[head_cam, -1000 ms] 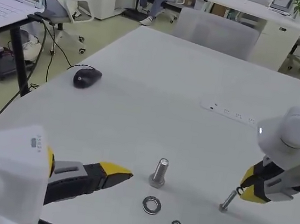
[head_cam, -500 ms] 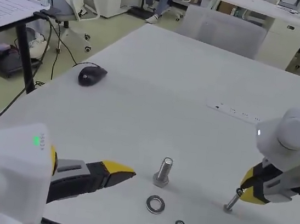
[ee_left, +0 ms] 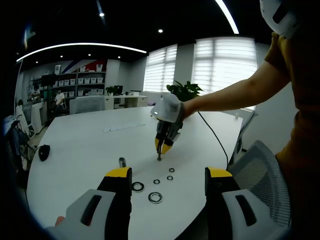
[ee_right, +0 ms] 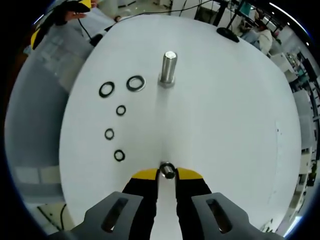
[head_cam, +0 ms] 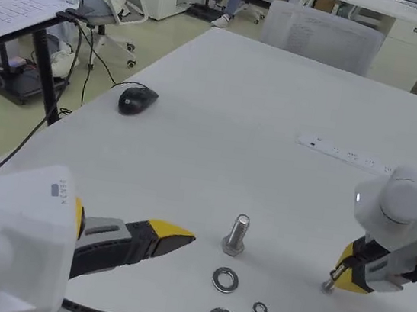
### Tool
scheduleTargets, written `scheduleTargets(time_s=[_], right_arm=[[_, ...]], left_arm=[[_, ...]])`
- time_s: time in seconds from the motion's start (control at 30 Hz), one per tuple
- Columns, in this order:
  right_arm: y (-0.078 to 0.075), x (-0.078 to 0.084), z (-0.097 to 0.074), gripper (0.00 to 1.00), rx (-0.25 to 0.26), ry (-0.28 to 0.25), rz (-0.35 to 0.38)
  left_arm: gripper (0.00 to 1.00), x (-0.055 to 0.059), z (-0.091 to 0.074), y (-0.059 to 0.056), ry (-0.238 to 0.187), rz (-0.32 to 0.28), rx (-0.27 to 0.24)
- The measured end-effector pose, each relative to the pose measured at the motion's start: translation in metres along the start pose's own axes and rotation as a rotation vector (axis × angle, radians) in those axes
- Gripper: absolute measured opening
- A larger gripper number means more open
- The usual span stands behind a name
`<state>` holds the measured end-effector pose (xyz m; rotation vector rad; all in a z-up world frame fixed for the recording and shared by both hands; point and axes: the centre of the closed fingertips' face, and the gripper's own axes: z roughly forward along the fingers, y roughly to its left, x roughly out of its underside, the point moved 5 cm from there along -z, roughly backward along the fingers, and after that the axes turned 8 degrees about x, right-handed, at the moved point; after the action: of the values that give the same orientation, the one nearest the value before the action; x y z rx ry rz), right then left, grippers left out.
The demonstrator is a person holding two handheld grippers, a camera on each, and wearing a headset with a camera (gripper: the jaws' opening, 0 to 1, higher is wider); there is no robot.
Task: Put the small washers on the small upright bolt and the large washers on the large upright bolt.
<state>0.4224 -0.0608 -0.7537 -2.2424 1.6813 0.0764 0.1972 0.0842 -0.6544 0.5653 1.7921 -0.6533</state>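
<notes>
1. The right claw (head_cam: 337, 274) was closed on the small bolt (head_cam: 329, 281), gripping its upper part, with the lower end down on the white worktop (head_cam: 220, 127) at the right.
2. The left claw (head_cam: 210, 287) was open, jaws wide apart, hovering at the near left edge with nothing between them.
3. The large bolt (head_cam: 237, 233) stood upright on its head, left of the small bolt and apart from it.
4. Two large washers (head_cam: 225, 279) lay flat just near of the large bolt.
5. Three small washers (head_cam: 260, 309) lay in a loose row to their right, near of the small bolt.
6. A mouse (head_cam: 137, 99) sat far left, and a power strip (head_cam: 340, 152) far right.
</notes>
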Motion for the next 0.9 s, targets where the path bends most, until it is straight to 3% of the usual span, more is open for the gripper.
scheduleTargets(time_s=[0.37, 0.73, 0.9], right_arm=[[0.001, 0.008, 0.018, 0.14, 0.006, -0.003, -0.014], [0.003, 0.015, 0.005, 0.17, 0.017, -0.007, 0.014], [0.011, 0.018, -0.004, 0.18, 0.017, -0.008, 0.025]], left_arm=[[0.58, 0.001, -0.002, 0.002, 0.004, -0.008, -0.016], [0.58, -0.001, 0.001, 0.002, 0.007, 0.001, -0.012], [0.58, -0.003, 0.0, 0.0, 0.002, 0.009, -0.009]])
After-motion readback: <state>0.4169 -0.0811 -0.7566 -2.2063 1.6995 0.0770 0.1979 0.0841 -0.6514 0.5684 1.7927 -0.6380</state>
